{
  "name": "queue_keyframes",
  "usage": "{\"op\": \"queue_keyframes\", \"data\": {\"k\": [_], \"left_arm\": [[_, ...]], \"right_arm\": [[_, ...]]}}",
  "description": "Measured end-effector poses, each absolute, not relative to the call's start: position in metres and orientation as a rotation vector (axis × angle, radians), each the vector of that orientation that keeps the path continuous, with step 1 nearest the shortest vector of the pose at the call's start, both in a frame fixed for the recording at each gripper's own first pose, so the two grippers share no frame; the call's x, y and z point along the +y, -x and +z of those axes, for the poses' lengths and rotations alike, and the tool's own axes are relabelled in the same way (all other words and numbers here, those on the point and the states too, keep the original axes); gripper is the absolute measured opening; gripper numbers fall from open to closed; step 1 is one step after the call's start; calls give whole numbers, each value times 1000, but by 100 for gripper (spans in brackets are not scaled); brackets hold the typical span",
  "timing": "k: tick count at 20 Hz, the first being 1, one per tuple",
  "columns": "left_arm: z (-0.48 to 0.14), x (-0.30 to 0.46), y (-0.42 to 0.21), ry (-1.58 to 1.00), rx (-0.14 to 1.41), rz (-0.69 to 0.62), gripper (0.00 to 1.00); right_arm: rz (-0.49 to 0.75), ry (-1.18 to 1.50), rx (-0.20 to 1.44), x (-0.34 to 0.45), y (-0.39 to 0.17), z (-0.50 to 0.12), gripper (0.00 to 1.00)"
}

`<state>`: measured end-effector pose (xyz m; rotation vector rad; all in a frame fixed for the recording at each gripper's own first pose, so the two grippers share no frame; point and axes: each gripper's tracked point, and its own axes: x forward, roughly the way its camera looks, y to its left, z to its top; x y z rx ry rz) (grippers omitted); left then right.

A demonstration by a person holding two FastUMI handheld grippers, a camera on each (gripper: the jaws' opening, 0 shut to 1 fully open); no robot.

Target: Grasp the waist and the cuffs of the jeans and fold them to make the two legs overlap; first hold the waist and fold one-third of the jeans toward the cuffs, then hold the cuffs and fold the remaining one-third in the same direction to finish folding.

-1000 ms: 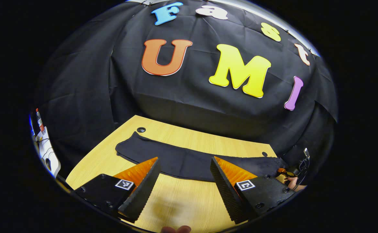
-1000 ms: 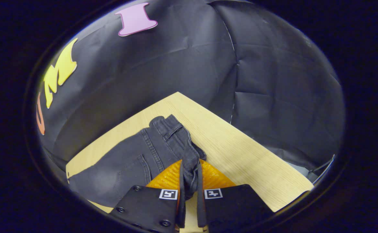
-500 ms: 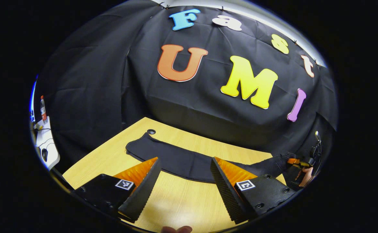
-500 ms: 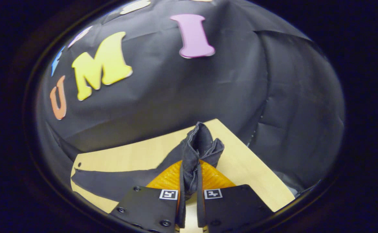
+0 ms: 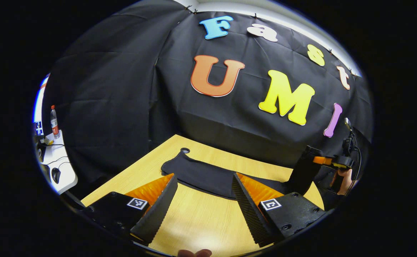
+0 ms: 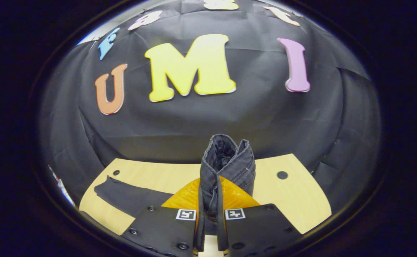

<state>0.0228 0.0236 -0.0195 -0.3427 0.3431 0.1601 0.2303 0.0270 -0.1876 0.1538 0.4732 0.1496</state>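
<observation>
in the right gripper view, the right gripper has its two fingers drawn almost together on the waist of the dark grey denim jeans. both fingers press on a bunched fold of that cloth, and the waistband stands up out of the grip as an upright, open-topped roll, lifted above the light wooden table. from the table's near edge, one trouser leg lies flat toward the far left corner, ending close to a small round hole in the tabletop. a second round hole sits in the table's far right part, beside the raised waist.

in the left gripper view, the left gripper hangs over the near part of the same table with its fingers spread wide apart and nothing between them; bare wood shows in the gap. the jeans lie across the table beyond the fingertips, the cuff end flat next to a round hole near the table's far corner. toward the table's right end the cloth rises off the wood to where the right gripper, held by a hand, has it lifted. a fingertip shows at the table's near edge. past the table's left side stands a white desk with a clear plastic bottle on it.
</observation>
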Motion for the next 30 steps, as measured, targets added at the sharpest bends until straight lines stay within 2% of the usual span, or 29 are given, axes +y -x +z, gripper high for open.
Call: {"op": "queue_keyframes", "data": {"k": [1,2,4,5,6,7,8,9,10,11,13,14,17,24,27,30], "left_arm": [[-21,29,-21,350,345,164,99],[-24,35,-19,355,351,168,99],[-30,49,-16,370,355,177,99],[-33,55,-15,380,361,183,99],[-36,61,-12,388,367,189,99],[-41,67,-10,395,375,195,99],[-45,73,-7,401,381,202,99],[-47,80,-5,407,386,209,99],[-51,85,-3,410,390,215,99],[-55,93,-1,409,399,223,99],[-61,105,2,412,412,235,99],[-63,111,3,418,416,242,99],[-64,121,2,451,415,240,99],[-54,132,-15,433,390,198,99],[-54,126,-20,461,400,162,99],[-47,126,-23,461,393,143,99]], "right_arm": [[175,-148,478,46,-229,-189,10],[204,-136,490,71,-228,-193,15],[251,-117,514,113,-226,-208,11],[271,-105,522,134,-225,-215,15],[288,-90,531,154,-223,-223,10],[302,-74,544,172,-221,-234,14],[307,-62,558,188,-221,-245,10],[310,-48,576,205,-221,-259,15],[309,-39,594,217,-220,-271,10],[304,-25,605,229,-221,-285,14],[287,7,631,247,-222,-311,14],[280,25,643,254,-223,-324,19],[268,105,665,266,-214,-354,15],[284,148,668,273,-210,-371,17],[335,129,680,281,-204,-365,41],[356,104,627,276,-200,-337,78]]}}
